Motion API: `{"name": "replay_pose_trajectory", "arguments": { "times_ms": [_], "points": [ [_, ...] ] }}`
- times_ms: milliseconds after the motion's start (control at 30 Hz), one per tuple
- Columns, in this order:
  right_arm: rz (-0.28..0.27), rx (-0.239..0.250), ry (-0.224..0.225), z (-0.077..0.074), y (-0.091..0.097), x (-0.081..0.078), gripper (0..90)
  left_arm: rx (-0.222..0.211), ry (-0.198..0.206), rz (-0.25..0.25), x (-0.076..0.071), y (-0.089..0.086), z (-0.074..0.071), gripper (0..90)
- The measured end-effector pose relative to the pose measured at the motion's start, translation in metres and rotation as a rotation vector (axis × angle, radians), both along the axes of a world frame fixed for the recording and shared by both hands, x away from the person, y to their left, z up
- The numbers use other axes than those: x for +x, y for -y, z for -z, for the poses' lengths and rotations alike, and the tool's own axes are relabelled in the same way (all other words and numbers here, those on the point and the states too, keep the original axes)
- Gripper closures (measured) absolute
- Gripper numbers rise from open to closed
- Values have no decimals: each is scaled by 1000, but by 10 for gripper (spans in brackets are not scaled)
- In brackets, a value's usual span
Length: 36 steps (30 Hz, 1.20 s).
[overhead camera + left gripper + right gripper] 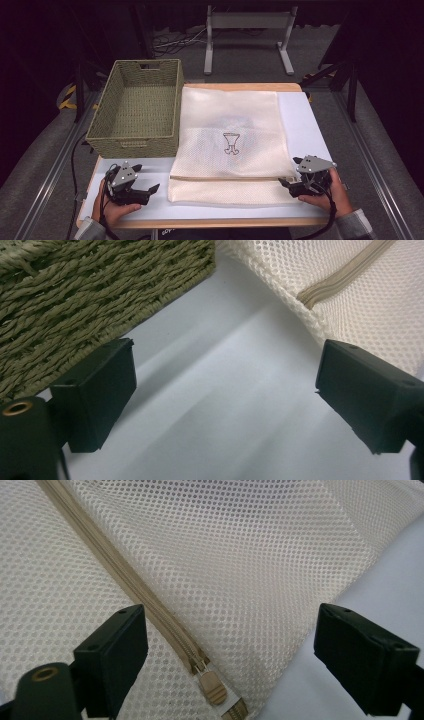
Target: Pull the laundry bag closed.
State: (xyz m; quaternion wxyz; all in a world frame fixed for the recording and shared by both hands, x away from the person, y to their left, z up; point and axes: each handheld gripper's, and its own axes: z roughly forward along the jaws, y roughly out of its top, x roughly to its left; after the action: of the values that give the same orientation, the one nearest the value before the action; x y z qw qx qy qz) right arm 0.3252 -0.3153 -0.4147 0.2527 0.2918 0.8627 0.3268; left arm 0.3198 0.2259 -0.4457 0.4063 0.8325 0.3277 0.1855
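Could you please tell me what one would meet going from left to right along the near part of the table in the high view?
Left gripper, open over the white tabletop → cream mesh laundry bag, with its zipper running across → right gripper, open at the bag's right end.

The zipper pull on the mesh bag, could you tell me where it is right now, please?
In the right gripper view the zipper pull lies at the zipper's end near the mesh bag's edge, between the open right gripper's fingers, nearer the left one, untouched.
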Motion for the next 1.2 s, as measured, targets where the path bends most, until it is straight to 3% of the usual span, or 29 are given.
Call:
{"name": "replay_pose_trajectory", "arguments": {
  "times_ms": [133, 367, 1200],
  "points": [
    [-20, -3, -7, 3, -4, 0, 108, 5, -3, 18, -1, 1, 1, 45],
    [-44, -32, -12, 9, -9, 0, 93, 20, -7, 34, -2, 6, 3, 49],
    [-42, -19, -5, 10, -11, -2, 84, 16, 0, 36, -2, 5, 3, 46]
  ]
}}
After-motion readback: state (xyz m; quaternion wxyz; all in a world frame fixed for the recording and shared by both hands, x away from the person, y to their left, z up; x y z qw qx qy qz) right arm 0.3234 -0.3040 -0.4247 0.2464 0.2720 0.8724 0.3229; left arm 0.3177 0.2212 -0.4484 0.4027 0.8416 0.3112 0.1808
